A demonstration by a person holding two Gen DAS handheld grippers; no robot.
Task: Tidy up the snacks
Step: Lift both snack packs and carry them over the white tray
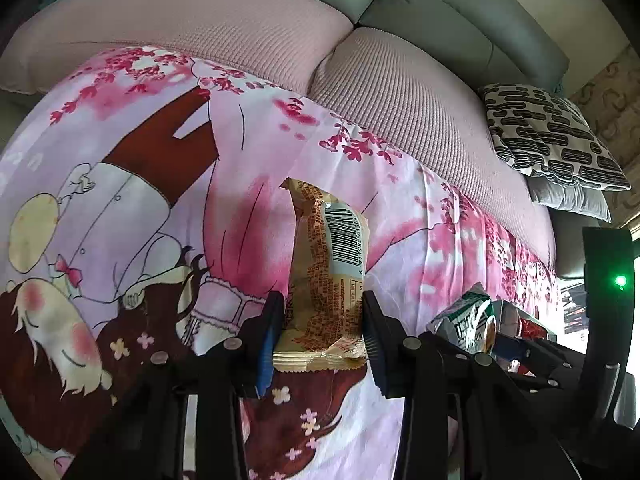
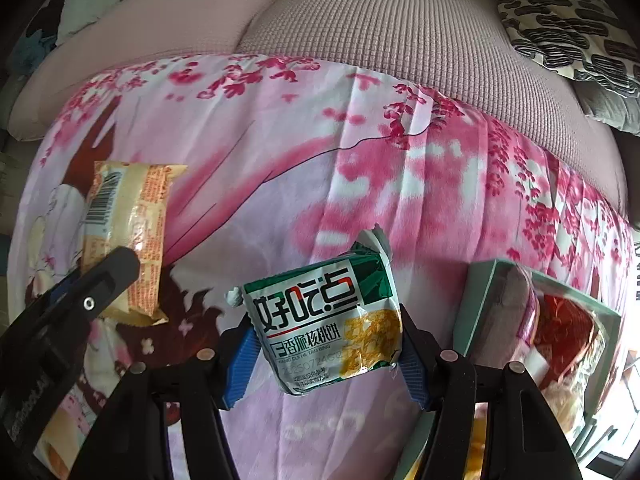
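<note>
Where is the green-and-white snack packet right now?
The green-and-white snack packet is clamped in the right gripper, above the pink floral sheet, left of the teal box.

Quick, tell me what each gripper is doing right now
Left gripper: closed on the tan snack packet.
Right gripper: closed on the green and white snack packet.

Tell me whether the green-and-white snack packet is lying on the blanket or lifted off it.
Lifted. The right gripper clamps the green-and-white packet between its blue pads, above the pink blanket.
</note>
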